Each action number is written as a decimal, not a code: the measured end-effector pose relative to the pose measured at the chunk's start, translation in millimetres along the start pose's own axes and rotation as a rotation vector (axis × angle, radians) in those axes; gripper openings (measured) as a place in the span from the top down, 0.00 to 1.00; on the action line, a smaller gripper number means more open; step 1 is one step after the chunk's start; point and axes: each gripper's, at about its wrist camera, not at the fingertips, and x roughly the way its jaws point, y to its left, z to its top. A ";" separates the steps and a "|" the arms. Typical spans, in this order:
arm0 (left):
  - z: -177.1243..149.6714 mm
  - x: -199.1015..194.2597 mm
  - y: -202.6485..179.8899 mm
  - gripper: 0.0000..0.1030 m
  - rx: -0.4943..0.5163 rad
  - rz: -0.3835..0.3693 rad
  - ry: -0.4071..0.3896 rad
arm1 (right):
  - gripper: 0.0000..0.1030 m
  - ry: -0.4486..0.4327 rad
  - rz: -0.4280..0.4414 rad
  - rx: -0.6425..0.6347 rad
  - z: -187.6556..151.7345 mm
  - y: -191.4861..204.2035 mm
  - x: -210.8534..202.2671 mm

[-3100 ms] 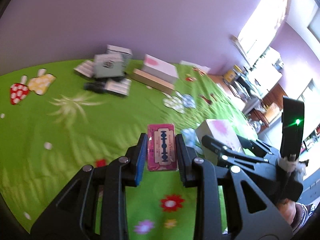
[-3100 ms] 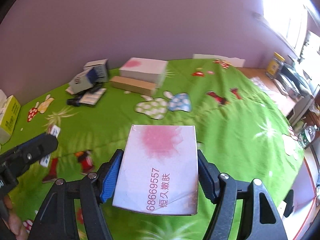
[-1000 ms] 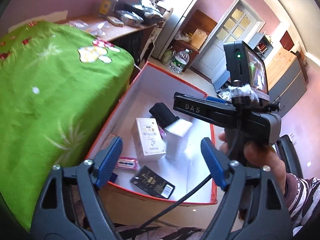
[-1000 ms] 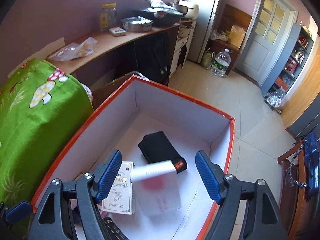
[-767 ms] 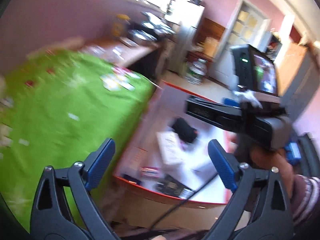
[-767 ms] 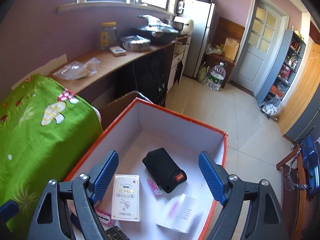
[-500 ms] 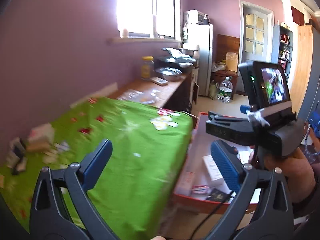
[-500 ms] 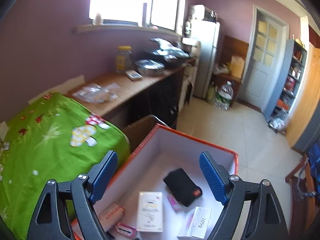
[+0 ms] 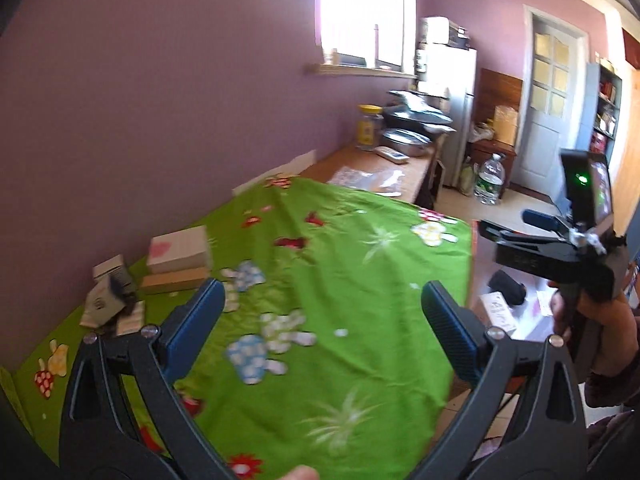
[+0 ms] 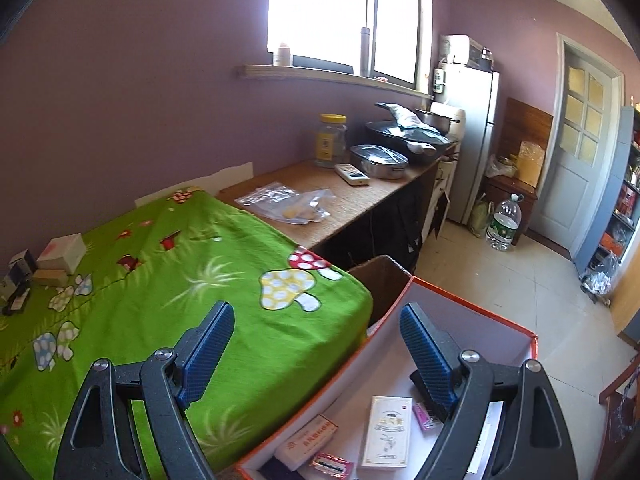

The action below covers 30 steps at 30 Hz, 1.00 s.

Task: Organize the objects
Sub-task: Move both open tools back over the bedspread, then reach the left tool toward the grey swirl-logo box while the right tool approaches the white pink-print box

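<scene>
My left gripper (image 9: 320,324) is open and empty, held above the green cloth table (image 9: 360,280). A pile of small boxes (image 9: 178,250) lies at the table's far left by the wall; it also shows in the right wrist view (image 10: 60,254). My right gripper (image 10: 314,350) is open and empty, above the table's right edge and the orange-rimmed white box (image 10: 472,304) on the floor. In that box lie a white carton (image 10: 386,432), a pink razor-blade pack (image 10: 332,465) and other small packs. The right gripper's body (image 9: 556,256) shows in the left wrist view.
A wooden counter (image 10: 344,196) with a jar, pans, a remote and plastic bags runs along the purple wall beyond the table. A fridge (image 10: 476,140), a water bottle (image 10: 502,222) and a door (image 10: 576,152) stand further right. Tiled floor lies past the box.
Both grippers let go of their items into the floor box, then swung up and left, back toward the table. The pink razor pack and the white-and-pink box are no longer held.
</scene>
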 end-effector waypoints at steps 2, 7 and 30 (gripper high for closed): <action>-0.9 -0.1 19.1 0.03 -0.023 0.040 -0.007 | 0.16 0.004 0.013 -0.006 1.8 9.1 0.6; -5.1 -1.2 76.3 0.03 -0.115 0.092 -0.020 | 0.16 0.004 0.028 -0.036 4.9 29.1 0.3; -66.0 10.4 229.9 0.03 -0.603 0.289 -0.039 | 0.16 0.049 0.178 -0.159 14.1 138.4 24.5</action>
